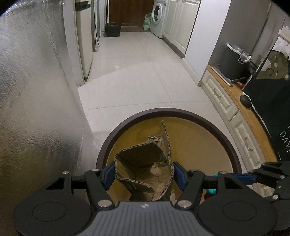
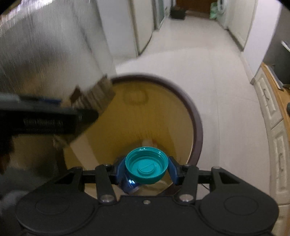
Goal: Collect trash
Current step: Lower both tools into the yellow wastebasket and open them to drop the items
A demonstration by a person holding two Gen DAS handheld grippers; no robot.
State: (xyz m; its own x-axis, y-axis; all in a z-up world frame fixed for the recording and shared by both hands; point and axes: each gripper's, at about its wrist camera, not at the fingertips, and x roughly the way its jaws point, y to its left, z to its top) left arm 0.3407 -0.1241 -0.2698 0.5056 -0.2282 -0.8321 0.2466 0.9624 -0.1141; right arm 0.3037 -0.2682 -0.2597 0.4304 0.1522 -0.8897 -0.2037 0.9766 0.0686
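Now, cardboard: a torn, crumpled piece of corrugated cardboard sits pinched between the blue pads of the left gripper, held over the open bin.
Cap: a teal screw cap, hollow side up, is clamped between the blue pads of the right gripper, also above the bin.
Bin: a round trash bin with a dark brown rim and a yellowish inside stands on the pale tiled floor; small bits lie at its bottom, too blurred to name.
Writing: white letters "DAY" show on a dark cloth at the right edge of the left view; the rest is cut off.
Left view only: a washing machine down the hall, a grey bin with a white liner on a wooden counter, and a small dark roller at the counter's edge.
Right view only: the cap's inner ridges, and the left gripper with its cardboard seen blurred from the side at the bin's left rim.
Both views: a shiny textured panel fills the left side.
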